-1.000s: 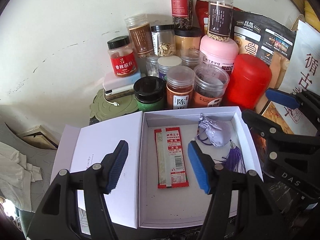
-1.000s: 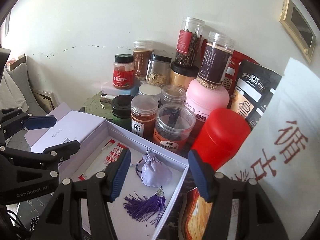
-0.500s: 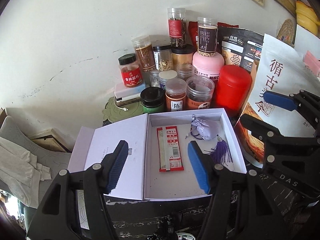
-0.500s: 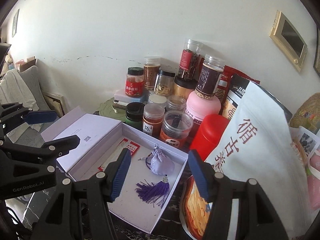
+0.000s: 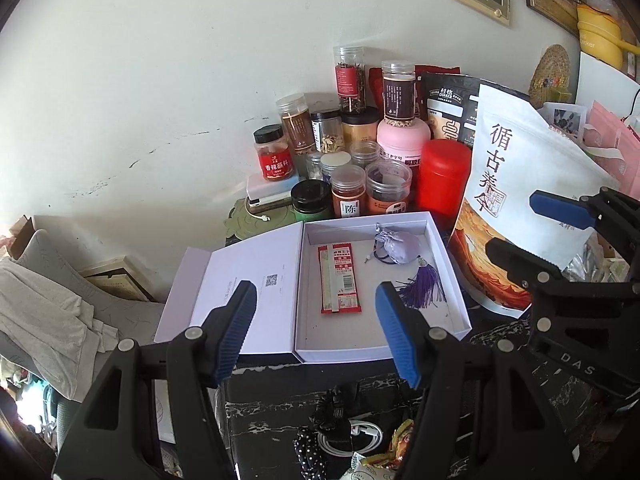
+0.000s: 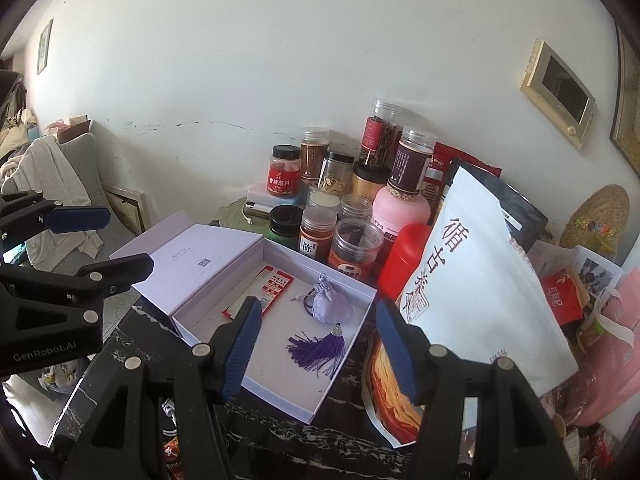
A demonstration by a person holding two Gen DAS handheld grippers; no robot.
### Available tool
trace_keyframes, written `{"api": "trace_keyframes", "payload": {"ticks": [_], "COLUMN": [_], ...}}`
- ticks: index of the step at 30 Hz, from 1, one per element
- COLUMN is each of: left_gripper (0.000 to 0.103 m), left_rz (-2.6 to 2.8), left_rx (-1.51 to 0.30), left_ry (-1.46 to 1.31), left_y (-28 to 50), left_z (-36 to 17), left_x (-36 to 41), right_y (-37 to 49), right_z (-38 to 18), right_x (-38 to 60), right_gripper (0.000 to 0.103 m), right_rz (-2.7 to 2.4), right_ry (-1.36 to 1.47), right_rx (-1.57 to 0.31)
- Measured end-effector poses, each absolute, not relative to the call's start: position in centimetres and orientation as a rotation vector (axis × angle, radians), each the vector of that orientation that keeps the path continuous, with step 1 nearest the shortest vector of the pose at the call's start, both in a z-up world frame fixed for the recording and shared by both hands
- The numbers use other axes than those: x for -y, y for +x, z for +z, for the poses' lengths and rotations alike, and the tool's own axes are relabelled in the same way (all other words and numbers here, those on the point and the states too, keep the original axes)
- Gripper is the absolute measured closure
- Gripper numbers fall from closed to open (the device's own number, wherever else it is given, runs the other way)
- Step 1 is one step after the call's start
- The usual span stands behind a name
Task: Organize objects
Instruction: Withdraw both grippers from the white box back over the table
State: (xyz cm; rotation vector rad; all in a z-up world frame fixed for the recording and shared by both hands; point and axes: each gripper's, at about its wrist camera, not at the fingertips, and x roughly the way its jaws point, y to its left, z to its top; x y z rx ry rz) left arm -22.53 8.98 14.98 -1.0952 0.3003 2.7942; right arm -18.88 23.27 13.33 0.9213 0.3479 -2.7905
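Note:
A white box (image 5: 340, 338) lies open on a black marble table, its lid (image 5: 248, 272) flipped flat to the left. Inside are a red snack packet (image 5: 338, 280) and a lilac pouch (image 5: 396, 246) with a purple tassel (image 5: 422, 284). My left gripper (image 5: 314, 288) hovers open above the box's near side with nothing between its fingers. My right gripper (image 6: 318, 304) is also open and empty, above the box's (image 6: 280, 372) near right corner, with the pouch (image 6: 332, 308) and tassel (image 6: 320, 350) just beyond it. Each gripper shows in the other's view: the right gripper (image 5: 510, 222) and the left gripper (image 6: 130, 238).
Several spice jars (image 5: 360, 172) and a red canister (image 5: 442, 176) crowd the wall behind the box. A tall white bag (image 5: 520, 184) stands at its right. A white cable (image 5: 348, 436) and small bits lie on the table's near edge. A grey cushion with cloth (image 5: 48, 312) sits to the left.
Both grippers have drawn back and upward from the box, which looks smaller and farther away. The table's front edge has come into view. The box's contents and both jaws are unchanged.

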Motion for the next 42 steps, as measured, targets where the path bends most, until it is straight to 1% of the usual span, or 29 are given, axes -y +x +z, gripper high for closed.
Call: {"api": "trace_keyframes", "payload": {"ticks": [9, 24, 34, 37, 40, 42], "left_gripper": [0.043, 0.043, 0.043, 0.039, 0.038, 0.036], "left_rz": [2.792, 2.777, 2.746, 2.756, 2.761, 2.760], "left_rx": [-0.298, -0.279, -0.212, -0.198, -0.191, -0.185], "left_ry": [-1.106, -1.170, -1.194, -1.205, -1.217, -1.230], "left_y": [-18.1, -11.9, -7.3, -5.9, -4.8, -4.2], "left_z": [14.6, 10.9, 9.0, 8.4, 7.7, 7.0], "left_x": [-9.1, -9.1, -8.5, -8.2, -7.9, -7.7], "right_y": [-15.2, -10.4, -7.3, -6.6, -5.8, -5.4], "right_z": [12.1, 7.8, 4.9, 4.1, 3.4, 3.0], "right_x": [-23.7, -24.2, -24.3, -24.3, -24.3, -24.1], "right_gripper": [0.043, 0.043, 0.043, 0.043, 0.042, 0.040], "right_rz": [-2.775, -2.706, -2.653, -2.637, -2.604, -2.585], "right_ry": [0.940, 1.040, 1.096, 1.106, 1.116, 1.115], "right_rx": [-0.356, -0.375, -0.342, -0.328, -0.297, -0.293]}}
